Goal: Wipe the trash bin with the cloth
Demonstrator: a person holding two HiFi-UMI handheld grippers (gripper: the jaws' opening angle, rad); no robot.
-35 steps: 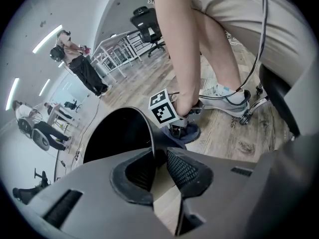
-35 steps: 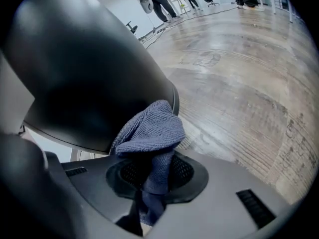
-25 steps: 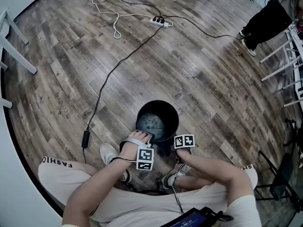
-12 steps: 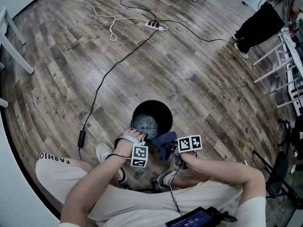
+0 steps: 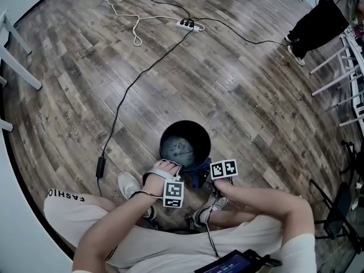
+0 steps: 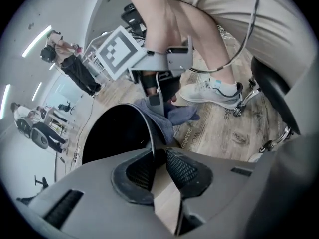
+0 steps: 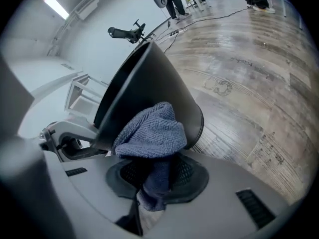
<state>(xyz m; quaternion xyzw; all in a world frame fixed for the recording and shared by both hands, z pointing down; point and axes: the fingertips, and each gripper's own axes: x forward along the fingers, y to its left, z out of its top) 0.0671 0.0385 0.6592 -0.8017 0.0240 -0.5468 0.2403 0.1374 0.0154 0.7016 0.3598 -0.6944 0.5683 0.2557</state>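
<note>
The black trash bin (image 5: 209, 147) stands on the wood floor in front of the person's knees. My left gripper (image 5: 170, 165) is at its near rim. In the left gripper view the thin rim (image 6: 149, 133) runs in between the pads, and the jaws are closing onto it (image 6: 158, 156). My right gripper (image 5: 209, 180) is shut on a bunched blue cloth (image 7: 152, 133). It presses the cloth against the bin's outer wall (image 7: 144, 88), near the rim on the side facing the person. The cloth (image 6: 174, 116) also shows beyond the rim in the left gripper view.
A black cable (image 5: 122, 104) with an adapter (image 5: 100, 166) runs left of the bin to a power strip (image 5: 190, 24). The person's shoes (image 5: 129, 183) sit close beside the bin. Another person (image 5: 321, 21) stands at far right, by white racks (image 5: 352, 78). White furniture legs (image 5: 17, 61) stand at left.
The right gripper swung out to the right with the cloth, then came back against the bin's near side. The left gripper stayed at the rim.
</note>
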